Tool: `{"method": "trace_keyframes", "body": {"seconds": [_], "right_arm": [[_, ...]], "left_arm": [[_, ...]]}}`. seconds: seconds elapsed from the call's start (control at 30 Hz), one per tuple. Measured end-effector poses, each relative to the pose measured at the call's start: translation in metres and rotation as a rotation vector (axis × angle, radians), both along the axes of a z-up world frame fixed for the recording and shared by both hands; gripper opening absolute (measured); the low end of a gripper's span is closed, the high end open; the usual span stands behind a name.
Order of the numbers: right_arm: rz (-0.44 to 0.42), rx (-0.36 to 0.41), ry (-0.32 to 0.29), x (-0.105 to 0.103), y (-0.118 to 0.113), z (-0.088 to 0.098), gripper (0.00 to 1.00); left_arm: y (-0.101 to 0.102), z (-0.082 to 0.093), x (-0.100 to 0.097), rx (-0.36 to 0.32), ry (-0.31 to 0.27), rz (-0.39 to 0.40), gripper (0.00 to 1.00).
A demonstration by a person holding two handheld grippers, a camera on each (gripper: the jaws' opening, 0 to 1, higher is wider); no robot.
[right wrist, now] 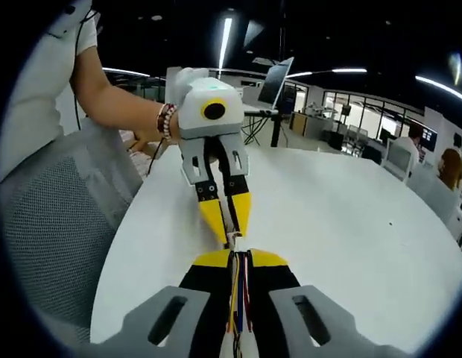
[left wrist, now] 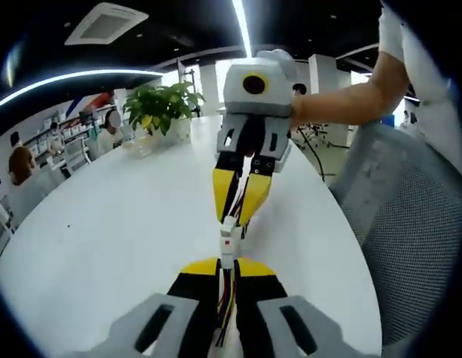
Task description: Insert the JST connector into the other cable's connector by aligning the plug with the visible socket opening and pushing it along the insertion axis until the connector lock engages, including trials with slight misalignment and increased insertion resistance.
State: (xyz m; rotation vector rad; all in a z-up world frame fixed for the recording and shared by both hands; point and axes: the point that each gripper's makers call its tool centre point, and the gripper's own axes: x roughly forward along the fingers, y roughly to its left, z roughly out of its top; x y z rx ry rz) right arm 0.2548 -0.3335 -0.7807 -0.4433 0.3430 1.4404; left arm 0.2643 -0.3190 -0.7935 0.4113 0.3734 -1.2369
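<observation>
Left gripper view: the left gripper [left wrist: 228, 262] rises from the bottom of the view with its yellow-tipped jaws clenched on a white JST connector [left wrist: 228, 246], whose bundle of coloured wires [left wrist: 225, 306] trails back between the jaws. Facing it, the right gripper [left wrist: 241, 212] reaches in from above, jaws closed on the other cable's connector [left wrist: 232, 222], its dark wires [left wrist: 238, 190] running up between its jaws. The two connectors meet tip to tip between the two pairs of jaws, held in the air above the white desk [left wrist: 127, 224], over its right-hand edge; whether the lock has engaged cannot be told. A potted plant [left wrist: 162, 104] stands on the desk's far edge. A grey mesh chair [left wrist: 410, 239] sits just beside the desk's right edge, and a person's forearm [left wrist: 343, 101] reaches to the right gripper. Seated people [left wrist: 104, 134] appear well beyond the desk's far left edge.

Right gripper view: the right gripper [right wrist: 238, 256] is clenched on a cable of red, yellow and dark wires [right wrist: 238, 294] running between its jaws. The left gripper [right wrist: 229, 227] faces it, jaws closed, their tips touching the small white connector junction [right wrist: 232, 239]. Both are held above the desk [right wrist: 350, 224] near its left-hand edge. A hand with a beaded wristband [right wrist: 166, 119] holds the left gripper; the mesh chair [right wrist: 59, 224] lies beside the desk's edge. A laptop [right wrist: 276, 82] stands beyond the far edge.
</observation>
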Motion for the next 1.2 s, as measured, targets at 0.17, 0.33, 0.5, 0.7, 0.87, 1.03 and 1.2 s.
{"method": "trace_keyframes", "body": {"seconds": [0.17,0.33,0.5,0.7,0.87,1.03,1.2], "right_arm": [[0.018,-0.001,0.003,-0.004,0.002,-0.002,0.04],[0.033,-0.063,0.013,-0.007,-0.003,-0.019,0.04],[0.042,-0.064,0.019,-0.008,-0.003,-0.019,0.04],[0.041,-0.082,0.038,-0.008,-0.004,-0.030,0.04],[0.051,-0.107,0.045,-0.010,-0.006,-0.037,0.04],[0.054,-0.118,0.054,-0.009,-0.007,-0.042,0.04],[0.080,-0.166,0.056,-0.013,-0.007,-0.053,0.04]], "left_arm": [[-0.002,-0.004,-0.001,0.002,0.008,-0.009,0.00],[-0.003,-0.005,-0.005,-0.004,0.018,-0.023,0.00],[-0.002,-0.006,-0.005,-0.007,0.024,-0.018,0.00],[-0.005,-0.019,-0.010,0.027,0.040,-0.040,0.00],[-0.005,-0.027,-0.010,0.046,0.056,-0.045,0.00],[-0.005,-0.030,-0.009,0.039,0.067,-0.042,0.00],[-0.006,-0.033,-0.009,0.036,0.079,-0.048,0.00]]}}
